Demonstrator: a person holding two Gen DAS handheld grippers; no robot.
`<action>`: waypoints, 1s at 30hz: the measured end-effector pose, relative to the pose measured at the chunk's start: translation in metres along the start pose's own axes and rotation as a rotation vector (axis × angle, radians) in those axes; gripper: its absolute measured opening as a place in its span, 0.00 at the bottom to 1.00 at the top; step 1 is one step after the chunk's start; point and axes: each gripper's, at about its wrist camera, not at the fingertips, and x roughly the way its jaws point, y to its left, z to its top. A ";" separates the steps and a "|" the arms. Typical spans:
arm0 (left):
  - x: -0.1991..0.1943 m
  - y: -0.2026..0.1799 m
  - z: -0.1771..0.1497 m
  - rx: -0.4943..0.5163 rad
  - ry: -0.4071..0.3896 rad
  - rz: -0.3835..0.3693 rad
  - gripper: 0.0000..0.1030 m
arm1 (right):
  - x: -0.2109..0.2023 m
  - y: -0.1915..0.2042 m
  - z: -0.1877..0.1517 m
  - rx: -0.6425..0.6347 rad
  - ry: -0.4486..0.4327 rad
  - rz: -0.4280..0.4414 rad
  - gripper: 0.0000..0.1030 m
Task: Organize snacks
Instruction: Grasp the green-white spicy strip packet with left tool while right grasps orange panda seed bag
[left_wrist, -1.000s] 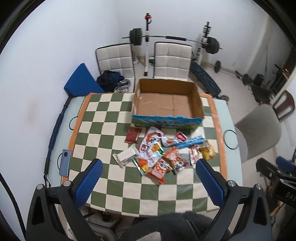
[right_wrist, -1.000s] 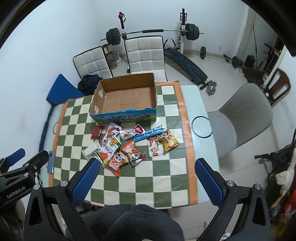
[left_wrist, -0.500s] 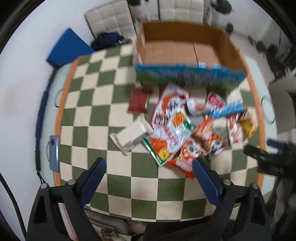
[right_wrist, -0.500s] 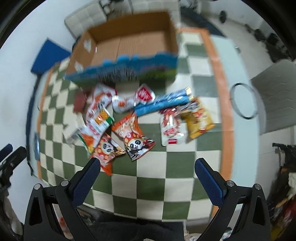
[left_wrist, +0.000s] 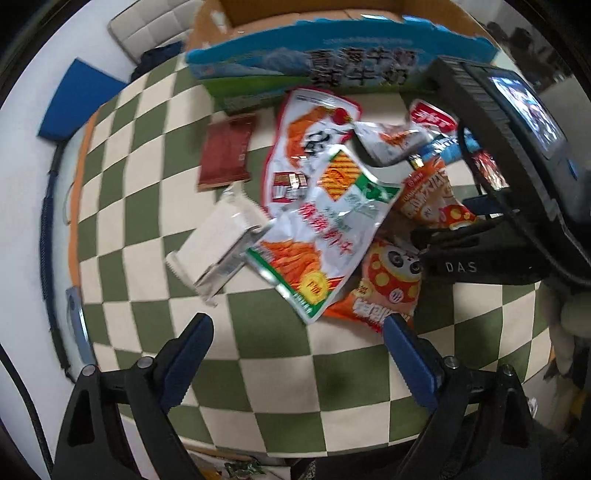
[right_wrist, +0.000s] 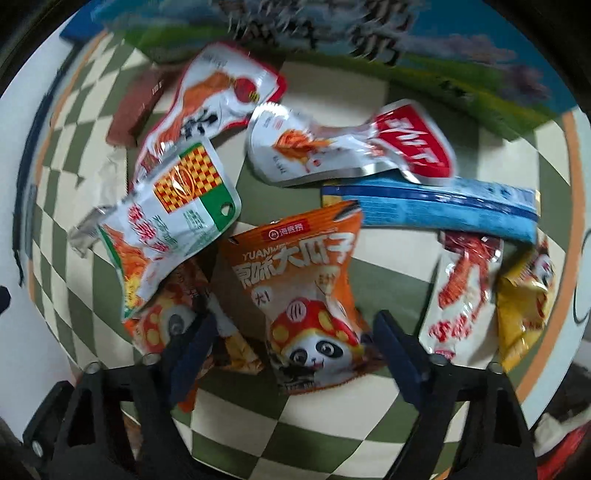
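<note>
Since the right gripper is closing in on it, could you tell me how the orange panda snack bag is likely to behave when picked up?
The orange panda bag looks puffy and creased, so it will probably feel light and give under the jaws. Its glossy film may slip, so pinching a sealed edge seems safer. It overlaps a neighbouring panda bag, which might shift when it lifts.

In the right wrist view the cardboard box (right_wrist: 332, 48) along the top is smeared by motion blur and cut off by the frame edge, its printed lettering unreadable. A second panda packet (right_wrist: 166, 325) at lower left lies mostly hidden under the green-and-white packet (right_wrist: 173, 221) and a blue finger pad. In the left wrist view the other gripper's black body (left_wrist: 509, 192) covers the snacks at right, perhaps three or four packets.
</note>
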 end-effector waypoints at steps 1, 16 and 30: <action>0.004 -0.002 0.002 0.011 0.002 -0.009 0.92 | 0.003 -0.002 0.000 0.001 0.009 -0.009 0.64; 0.051 0.000 0.068 0.207 0.064 -0.082 0.91 | 0.034 -0.070 -0.028 0.269 0.107 0.123 0.58; 0.113 0.014 0.085 0.213 0.185 -0.199 0.82 | 0.033 -0.079 -0.021 0.276 0.139 0.121 0.58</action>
